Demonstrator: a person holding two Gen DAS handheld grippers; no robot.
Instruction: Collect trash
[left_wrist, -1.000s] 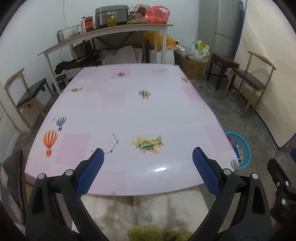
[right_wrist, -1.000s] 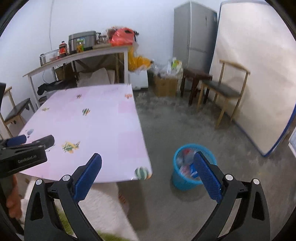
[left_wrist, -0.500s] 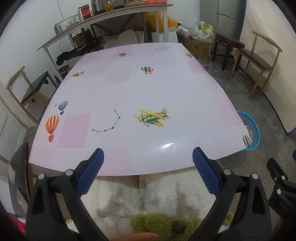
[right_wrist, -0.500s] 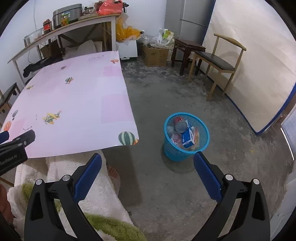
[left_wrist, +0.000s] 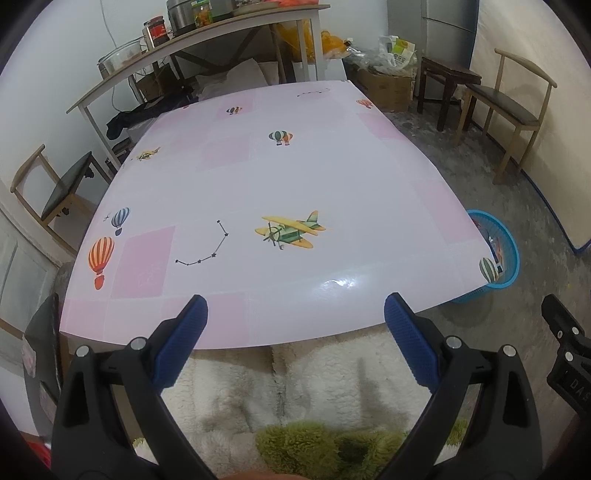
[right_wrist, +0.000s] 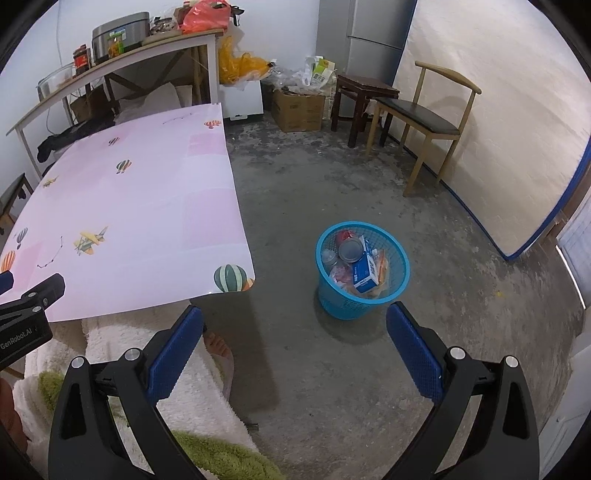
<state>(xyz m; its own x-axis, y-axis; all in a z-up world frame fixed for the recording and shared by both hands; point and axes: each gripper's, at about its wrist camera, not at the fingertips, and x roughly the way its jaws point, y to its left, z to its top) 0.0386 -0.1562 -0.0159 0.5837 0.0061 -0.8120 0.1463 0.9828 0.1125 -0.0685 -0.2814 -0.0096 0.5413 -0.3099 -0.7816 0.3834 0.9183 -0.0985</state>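
Note:
A blue mesh trash basket (right_wrist: 400, 280) stands on the concrete floor to the right of the table; it holds a can, a blue-and-white box and wrappers. Part of the basket (left_wrist: 508, 258) shows past the table's right corner in the left wrist view. My right gripper (right_wrist: 294, 334) is open and holds nothing, hanging over the floor in front of the basket. My left gripper (left_wrist: 295, 321) is open too, with nothing between its fingers, above the near edge of the pink table (left_wrist: 295, 177). No trash lies on the tabletop.
A wooden chair (right_wrist: 424, 122), a dark stool (right_wrist: 360, 92) and a cardboard box (right_wrist: 299, 107) stand along the back right. A long shelf table (left_wrist: 207, 48) with jars and a cooker is behind. Another chair (left_wrist: 62, 188) is at left. A person's fluffy white clothing (left_wrist: 295, 387) and bare foot (right_wrist: 218, 345) are below.
Both grippers have risen and tilted down: the table now shows from higher up, and the basket has come to the middle of the right wrist view. Both stayed open.

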